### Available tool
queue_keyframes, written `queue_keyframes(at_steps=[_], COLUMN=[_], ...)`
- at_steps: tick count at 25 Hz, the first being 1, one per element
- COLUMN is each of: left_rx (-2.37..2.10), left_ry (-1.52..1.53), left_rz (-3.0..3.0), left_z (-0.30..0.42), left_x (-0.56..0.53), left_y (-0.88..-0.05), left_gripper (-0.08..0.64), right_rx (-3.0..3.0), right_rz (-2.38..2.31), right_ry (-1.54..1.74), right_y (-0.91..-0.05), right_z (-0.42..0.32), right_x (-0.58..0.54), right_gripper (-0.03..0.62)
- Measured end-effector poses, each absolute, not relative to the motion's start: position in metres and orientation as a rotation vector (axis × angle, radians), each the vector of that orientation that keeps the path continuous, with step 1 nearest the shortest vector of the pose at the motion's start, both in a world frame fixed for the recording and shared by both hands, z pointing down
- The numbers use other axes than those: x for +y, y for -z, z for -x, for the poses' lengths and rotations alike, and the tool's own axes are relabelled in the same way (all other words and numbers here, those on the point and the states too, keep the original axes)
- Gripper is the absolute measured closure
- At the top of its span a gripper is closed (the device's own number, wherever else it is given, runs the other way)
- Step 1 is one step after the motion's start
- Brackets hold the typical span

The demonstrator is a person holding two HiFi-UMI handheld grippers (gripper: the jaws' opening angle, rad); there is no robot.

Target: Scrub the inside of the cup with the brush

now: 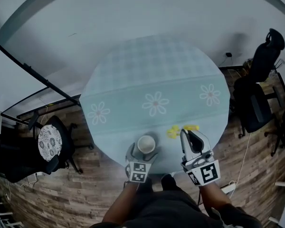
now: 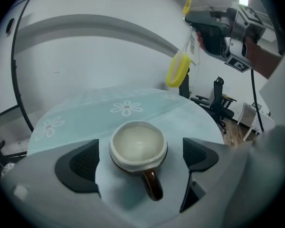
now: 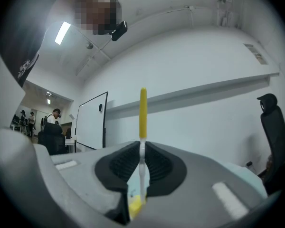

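Note:
A white cup (image 1: 146, 144) with a brown handle stands near the front edge of the round table (image 1: 152, 75). My left gripper (image 1: 143, 152) is open, one jaw on each side of the cup (image 2: 138, 146), with gaps on both sides and the handle pointing back at the camera. The cup's inside looks pale and empty. To the cup's right, my right gripper (image 1: 190, 134) is raised and shut on a thin brush (image 1: 174, 131) with yellow ends. In the left gripper view the brush (image 2: 177, 70) hangs from the right gripper (image 2: 199, 25). The brush's white stem (image 3: 142, 113) runs between the shut jaws of the right gripper (image 3: 141, 163).
The light blue tablecloth (image 2: 128, 109) has flower prints. Black office chairs (image 1: 256, 99) stand on the wooden floor at the right. A chair with a patterned cushion (image 1: 50, 141) is at the left, beside a black rail (image 1: 33, 75).

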State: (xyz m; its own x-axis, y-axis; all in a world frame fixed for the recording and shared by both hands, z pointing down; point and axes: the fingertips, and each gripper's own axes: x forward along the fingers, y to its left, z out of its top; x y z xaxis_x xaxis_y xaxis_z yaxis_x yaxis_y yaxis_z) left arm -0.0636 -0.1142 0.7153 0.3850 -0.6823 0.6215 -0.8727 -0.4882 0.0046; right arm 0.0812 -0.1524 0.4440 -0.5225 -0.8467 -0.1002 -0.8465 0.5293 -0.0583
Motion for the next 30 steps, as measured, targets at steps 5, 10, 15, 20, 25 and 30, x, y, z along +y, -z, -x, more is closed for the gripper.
queue_keyframes(at_steps=[5, 10, 15, 20, 25, 30], left_rx=[-1.429, -1.622, -1.762, -1.841, -1.85, -1.873], left_ry=[-0.7, -0.486, -0.339, -0.293, -0.269, -0.248], left_rz=[-2.426, -2.474, -2.511, -2.496, -2.476, -2.445], left_z=[0.071, 0.082, 0.094, 0.109, 0.123, 0.139], left_x=[-0.129, -0.155, -0.172, -0.185, -0.195, -0.204], left_y=[-0.64, -0.56, -0.508, -0.483, -0.472, -0.466], left_gripper=[0.056, 0.204, 0.354, 0.52, 0.554, 0.554], right_rx=[2.616, 2.616, 2.623, 2.631, 2.633, 2.631], right_rz=[1.417, 1.398, 1.373, 1.347, 1.329, 1.358], right_ry=[-0.087, -0.159, -0.204, -0.227, -0.242, -0.255], right_y=[-0.406, -0.382, -0.364, -0.354, -0.347, -0.349], right_z=[-0.067, -0.058, -0.05, -0.043, -0.036, -0.032], right_x=[-0.16, -0.162, -0.168, -0.179, -0.187, -0.196], right_gripper=[0.557, 0.557, 0.557, 0.557, 0.557, 0.557])
